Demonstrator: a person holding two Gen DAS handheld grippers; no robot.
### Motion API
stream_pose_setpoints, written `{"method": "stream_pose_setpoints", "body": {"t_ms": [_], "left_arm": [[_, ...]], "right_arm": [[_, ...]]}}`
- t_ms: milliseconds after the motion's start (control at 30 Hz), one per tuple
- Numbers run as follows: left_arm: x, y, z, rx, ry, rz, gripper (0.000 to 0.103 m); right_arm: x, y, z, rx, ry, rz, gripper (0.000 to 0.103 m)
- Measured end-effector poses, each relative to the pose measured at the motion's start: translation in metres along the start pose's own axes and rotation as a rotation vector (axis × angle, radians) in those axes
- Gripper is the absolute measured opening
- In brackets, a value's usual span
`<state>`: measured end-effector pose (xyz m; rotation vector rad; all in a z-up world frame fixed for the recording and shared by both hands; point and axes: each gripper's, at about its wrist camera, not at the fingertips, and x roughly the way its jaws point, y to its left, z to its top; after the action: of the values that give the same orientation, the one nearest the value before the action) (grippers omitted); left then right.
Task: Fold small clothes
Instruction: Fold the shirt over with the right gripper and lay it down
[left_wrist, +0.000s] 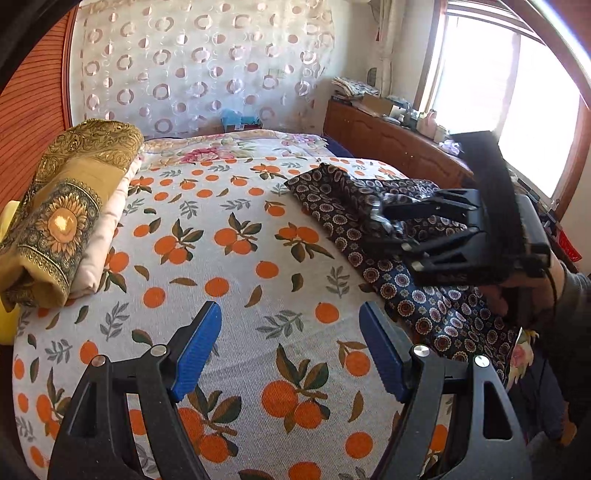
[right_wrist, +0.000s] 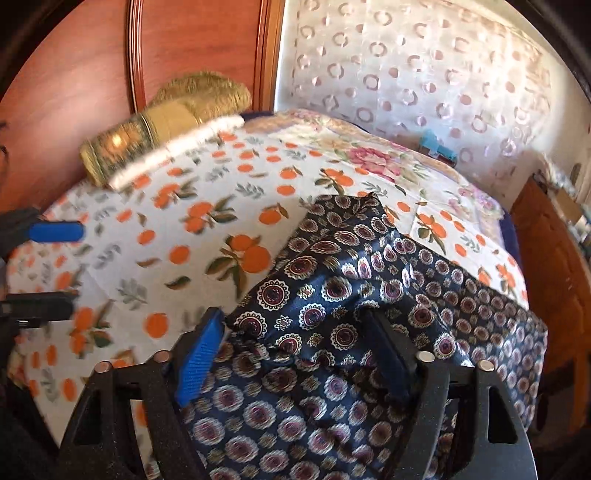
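Two grippers are counted: the left gripper (left_wrist: 290, 350) near, and the right gripper (left_wrist: 397, 230) at the right, each with two fingers. One dark patterned garment (left_wrist: 373, 236) is seen at the right of one orange-print bedspread (left_wrist: 229, 236). One gold folded blanket (left_wrist: 62, 210) is counted at the far left, and one window (left_wrist: 491, 92) at the far right.

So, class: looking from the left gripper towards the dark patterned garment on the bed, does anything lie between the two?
Nothing visible does. Only bare orange-print bedspread lies between the open left gripper and the dark patterned garment. The right gripper is already at the garment, and the folded gold bedding sits off to the side.
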<state>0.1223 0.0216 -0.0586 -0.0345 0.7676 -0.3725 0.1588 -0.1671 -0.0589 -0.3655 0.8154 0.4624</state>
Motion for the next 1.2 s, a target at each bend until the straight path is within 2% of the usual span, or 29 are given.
{"method": "stream_pose_setpoints", "body": {"t_ms": [33, 67, 100, 133, 233, 367, 500, 733, 867, 967, 1000, 1167, 1200], "left_arm": [[0.0, 0.0, -0.001, 0.001, 0.001, -0.002, 0.078], [0.001, -0.001, -0.002, 0.003, 0.003, -0.006, 0.078], [0.001, -0.002, -0.002, 0.005, 0.005, -0.009, 0.078], [0.001, -0.004, -0.003, 0.007, 0.005, -0.012, 0.078], [0.002, -0.007, -0.003, 0.012, 0.004, -0.019, 0.078], [0.002, -0.014, -0.002, 0.021, 0.001, -0.032, 0.078], [0.002, -0.022, -0.003, 0.033, 0.004, -0.044, 0.078], [0.009, -0.037, -0.007, 0.058, 0.016, -0.06, 0.078], [0.011, -0.046, -0.008, 0.075, 0.021, -0.071, 0.078], [0.011, -0.052, -0.008, 0.082, 0.019, -0.078, 0.078], [0.011, -0.055, -0.008, 0.084, 0.017, -0.082, 0.078], [0.014, -0.069, -0.01, 0.105, 0.024, -0.094, 0.078], [0.016, -0.072, -0.01, 0.108, 0.026, -0.096, 0.078]], "right_arm": [[0.005, 0.0, 0.002, -0.011, 0.013, -0.007, 0.048], [0.008, -0.002, 0.003, -0.017, 0.023, -0.002, 0.018], [0.008, -0.007, 0.005, -0.024, 0.02, 0.003, 0.004], [0.007, -0.008, 0.008, -0.03, 0.001, -0.019, 0.003], [-0.009, -0.035, 0.02, 0.01, -0.068, -0.056, 0.002], [-0.027, -0.091, 0.035, 0.081, -0.095, -0.136, 0.002], [-0.022, -0.144, 0.041, 0.152, -0.058, -0.221, 0.002], [0.019, -0.215, 0.038, 0.335, 0.054, -0.265, 0.003], [0.025, -0.216, 0.038, 0.37, 0.037, -0.29, 0.018], [0.011, -0.203, 0.029, 0.338, 0.007, -0.28, 0.021], [0.0, -0.193, 0.02, 0.329, -0.007, -0.265, 0.023], [-0.042, -0.15, -0.032, 0.285, -0.048, -0.169, 0.044], [-0.046, -0.143, -0.043, 0.282, -0.044, -0.155, 0.045]]}}
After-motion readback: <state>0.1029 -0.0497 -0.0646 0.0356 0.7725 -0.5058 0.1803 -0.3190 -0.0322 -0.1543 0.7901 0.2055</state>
